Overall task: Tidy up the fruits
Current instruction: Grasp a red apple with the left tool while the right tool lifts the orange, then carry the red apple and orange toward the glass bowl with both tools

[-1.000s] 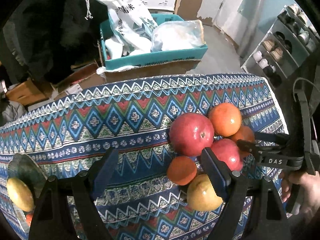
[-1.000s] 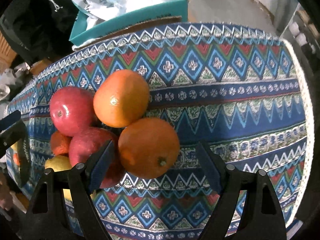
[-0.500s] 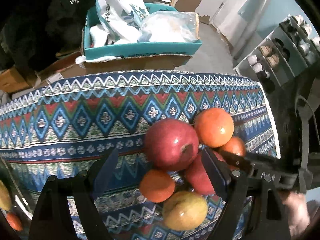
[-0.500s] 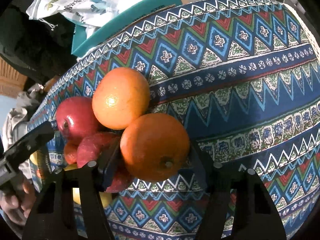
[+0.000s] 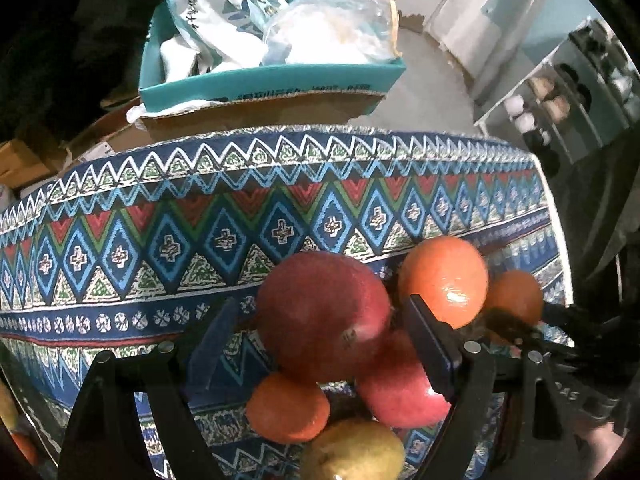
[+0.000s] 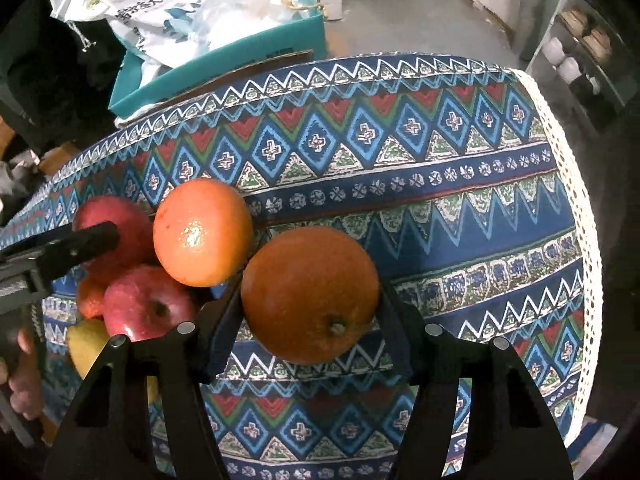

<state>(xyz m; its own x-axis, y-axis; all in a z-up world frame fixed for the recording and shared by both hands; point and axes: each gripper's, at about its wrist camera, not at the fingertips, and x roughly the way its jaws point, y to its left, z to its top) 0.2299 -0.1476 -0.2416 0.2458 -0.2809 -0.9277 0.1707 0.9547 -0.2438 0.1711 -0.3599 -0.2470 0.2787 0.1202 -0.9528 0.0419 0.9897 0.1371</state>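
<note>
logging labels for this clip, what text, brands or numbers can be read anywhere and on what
"大米": the last large dark characters on the white rice bag in the teal box; the characters before them are too blurred to read.
"DAS": embossed on the right gripper body in the left wrist view, seen upside down.
A line of dark print on the teal box front: too small and blurred to read.
No text on the fruit or patterned tablecloth.

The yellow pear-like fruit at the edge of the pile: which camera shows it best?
The left wrist view, though only partly: the yellow fruit sits at the bottom edge, below the small orange and the lower apple, cut off by the frame. The right wrist view shows just a sliver at far left, behind the right hand-held gripper's finger.
</note>
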